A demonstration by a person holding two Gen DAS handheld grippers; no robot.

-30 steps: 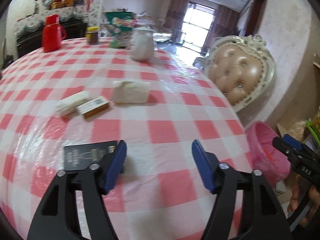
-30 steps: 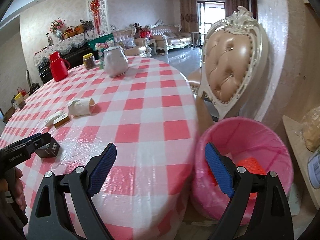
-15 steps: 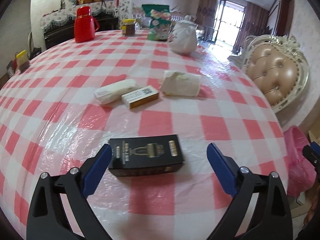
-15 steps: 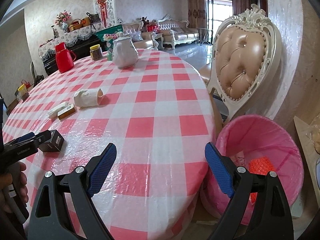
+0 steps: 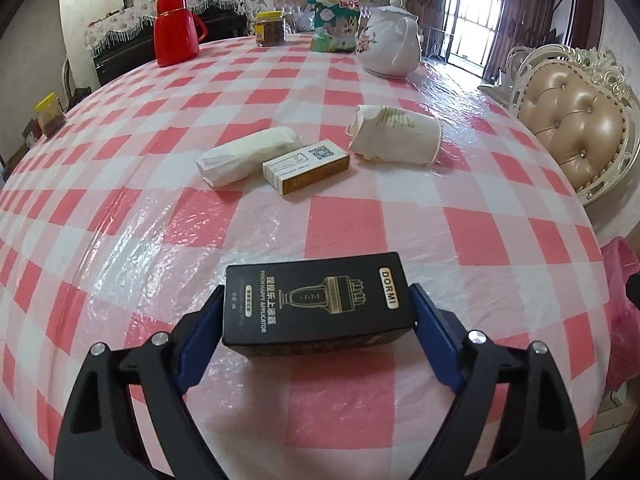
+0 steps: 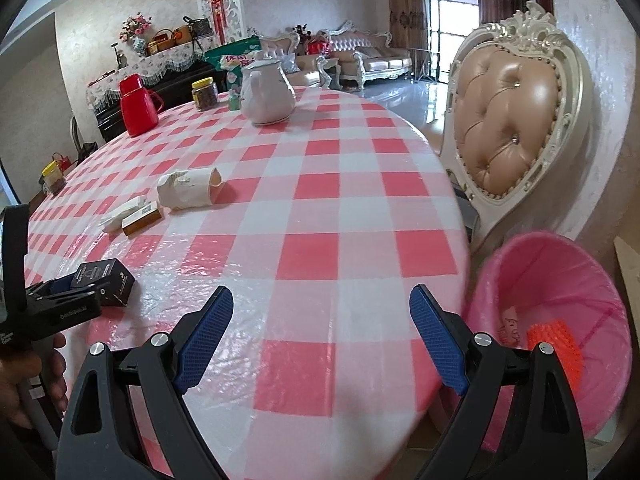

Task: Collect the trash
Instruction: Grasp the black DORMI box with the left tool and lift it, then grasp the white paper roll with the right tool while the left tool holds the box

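Observation:
A black DORMI box [image 5: 316, 302] lies on the checked table between the blue pads of my left gripper [image 5: 318, 316], which touch both its ends. It also shows in the right wrist view [image 6: 105, 280]. Farther on lie a white wrapped packet [image 5: 246, 156], a white-and-gold carton [image 5: 306, 168] and a crushed paper cup [image 5: 394, 136]. My right gripper [image 6: 322, 334] is open and empty above the table's near edge. A pink-lined trash bin [image 6: 556, 308] stands on the floor to its right, with an orange item inside.
A red thermos [image 5: 176, 28], a jar [image 5: 271, 28], a green snack bag [image 5: 336, 20] and a white teapot [image 5: 392, 46] stand at the table's far side. A padded chair [image 6: 516, 120] stands by the table beside the bin.
My left gripper has swung left and moved forward over the black box, and its pads have closed from wide open onto the box's ends. The right gripper has stayed open and shifted slightly.

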